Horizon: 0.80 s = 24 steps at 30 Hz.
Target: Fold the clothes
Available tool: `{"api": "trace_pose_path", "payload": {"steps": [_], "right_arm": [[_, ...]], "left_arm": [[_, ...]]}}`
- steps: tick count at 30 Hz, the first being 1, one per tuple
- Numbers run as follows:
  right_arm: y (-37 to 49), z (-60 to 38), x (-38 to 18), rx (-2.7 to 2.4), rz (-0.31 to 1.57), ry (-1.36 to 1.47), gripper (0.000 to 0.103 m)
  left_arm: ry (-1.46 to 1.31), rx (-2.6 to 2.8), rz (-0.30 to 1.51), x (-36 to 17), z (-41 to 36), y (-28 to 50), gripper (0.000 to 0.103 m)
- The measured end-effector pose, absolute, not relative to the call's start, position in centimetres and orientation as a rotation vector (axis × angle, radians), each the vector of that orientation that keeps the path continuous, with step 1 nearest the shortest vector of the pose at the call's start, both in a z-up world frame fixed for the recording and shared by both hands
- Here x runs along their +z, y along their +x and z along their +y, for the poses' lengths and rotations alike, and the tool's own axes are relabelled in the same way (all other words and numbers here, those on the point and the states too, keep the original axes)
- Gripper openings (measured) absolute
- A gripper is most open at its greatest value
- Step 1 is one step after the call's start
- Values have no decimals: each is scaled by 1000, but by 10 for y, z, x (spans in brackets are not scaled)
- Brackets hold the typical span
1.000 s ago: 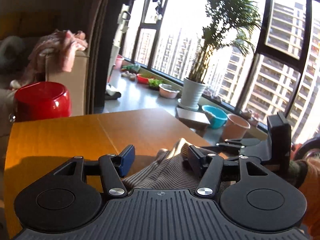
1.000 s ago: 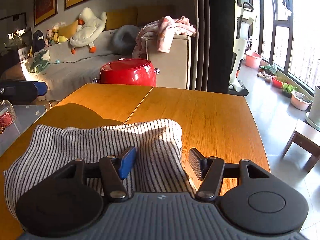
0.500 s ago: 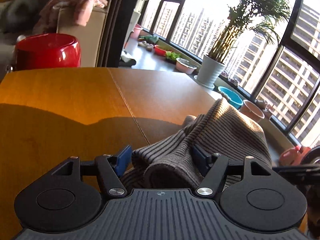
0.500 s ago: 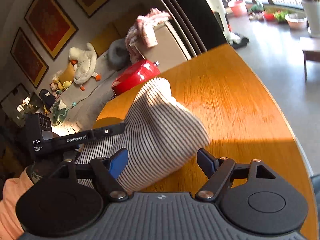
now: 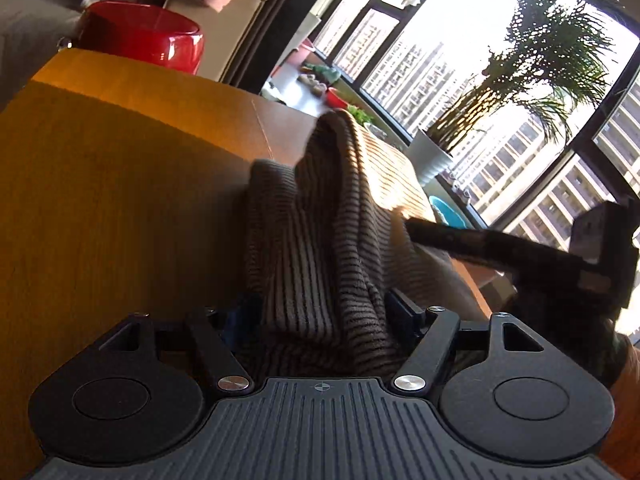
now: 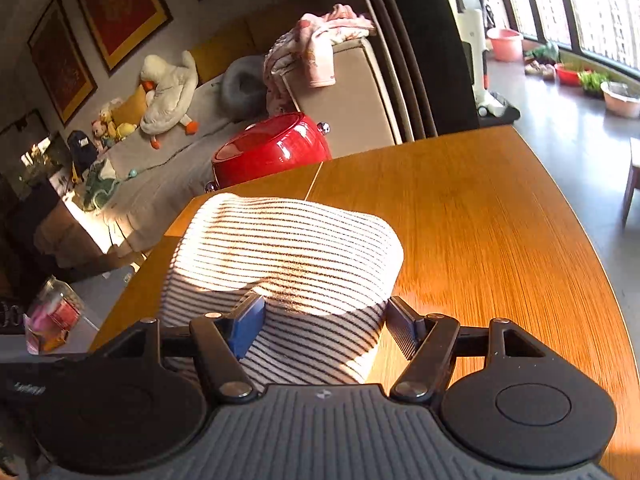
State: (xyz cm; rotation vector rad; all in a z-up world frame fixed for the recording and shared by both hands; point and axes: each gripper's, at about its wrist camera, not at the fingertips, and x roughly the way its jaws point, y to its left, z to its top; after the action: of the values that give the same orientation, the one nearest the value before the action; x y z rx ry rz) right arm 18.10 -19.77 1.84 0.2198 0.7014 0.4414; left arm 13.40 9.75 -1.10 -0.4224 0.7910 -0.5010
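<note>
A striped knit garment (image 5: pixel 340 208) is bunched in a raised hump on the wooden table (image 5: pixel 100 200). In the left wrist view it fills the gap between the fingers of my left gripper (image 5: pixel 318 312), which stand wide apart. The right tool's black body (image 5: pixel 520 248) reaches into the cloth from the right. In the right wrist view the same garment (image 6: pixel 288 248) bulges up sunlit, and its near edge lies between the spread fingers of my right gripper (image 6: pixel 324 320). Neither pair of fingers has closed in on the cloth.
A red glossy pot (image 6: pixel 276 148) sits beyond the table's far edge, with a sofa (image 6: pixel 180 152) behind it. A glass jar (image 6: pixel 52 316) stands lower left. The table's curved right edge (image 6: pixel 592 264) drops to the floor. A potted palm (image 5: pixel 432 156) stands by the window.
The garment went from lying flat to a raised, bunched hump. Both grippers tilted and pushed into it from opposite sides; finger spacing stayed the same.
</note>
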Motion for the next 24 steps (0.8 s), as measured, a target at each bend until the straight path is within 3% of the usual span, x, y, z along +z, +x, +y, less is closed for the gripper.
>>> {"api": "trace_pose_path", "payload": {"steps": [6, 10, 16, 21, 24], "right_arm": [[193, -160, 29, 442, 598, -32, 74], [176, -170, 44, 436, 568, -48, 76], [139, -222, 35, 433, 619, 178, 83], [142, -238, 3, 516, 745, 411, 83], [145, -232, -1, 596, 769, 493, 78]], "left_arm": [[-472, -475, 786, -12, 88, 127, 84], [-498, -459, 776, -14, 88, 128, 85], [-492, -455, 764, -15, 86, 127, 85], [-480, -459, 762, -15, 85, 126, 84], [-485, -458, 764, -16, 86, 126, 81]]}}
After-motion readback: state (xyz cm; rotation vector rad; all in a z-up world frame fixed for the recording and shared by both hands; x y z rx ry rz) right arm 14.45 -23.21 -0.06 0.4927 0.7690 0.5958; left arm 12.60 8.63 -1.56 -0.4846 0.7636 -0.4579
